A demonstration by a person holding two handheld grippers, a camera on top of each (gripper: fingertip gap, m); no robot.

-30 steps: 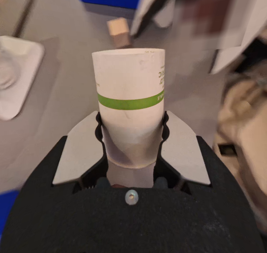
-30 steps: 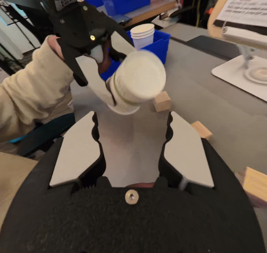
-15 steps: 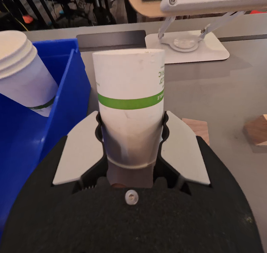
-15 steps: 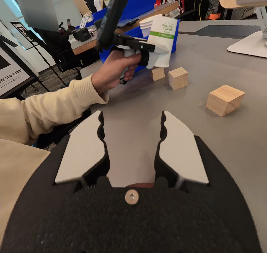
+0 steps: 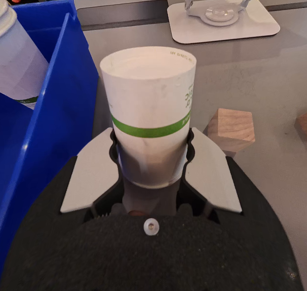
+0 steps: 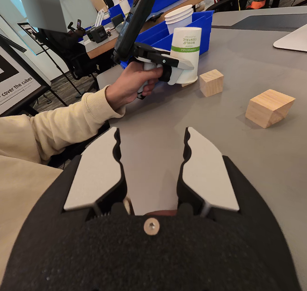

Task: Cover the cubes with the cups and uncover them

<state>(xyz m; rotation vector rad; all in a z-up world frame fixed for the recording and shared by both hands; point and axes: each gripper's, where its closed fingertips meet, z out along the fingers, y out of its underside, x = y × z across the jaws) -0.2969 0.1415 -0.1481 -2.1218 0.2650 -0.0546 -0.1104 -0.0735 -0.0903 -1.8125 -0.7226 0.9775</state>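
The left gripper (image 5: pixel 150 143) has its jaws clamped on an upside-down white paper cup with a green band (image 5: pixel 149 103), gripping it near the rim end, with the closed base pointing away from the camera at the centre of the left wrist frame. In the right wrist view this cup (image 6: pixel 185 55) sits upper centre, its rim low over a small wooden cube (image 6: pixel 186 84) of which only a sliver shows beneath; whether the rim touches the grey bench (image 6: pixel 232 149) cannot be told. A second wooden cube (image 6: pixel 211 82) stands just right of the cup, and a third, larger cube (image 6: pixel 269 108) lies farther right, well apart. Behind the cup a blue bin (image 6: pixel 204 33) holds a stack of paper cups (image 6: pixel 179 19). The right gripper (image 6: pixel 152 133) hovers over bare bench at the lower centre, jaws spread apart and holding nothing. A white stand base (image 5: pixel 222 21) occupies the upper right of the left wrist frame.
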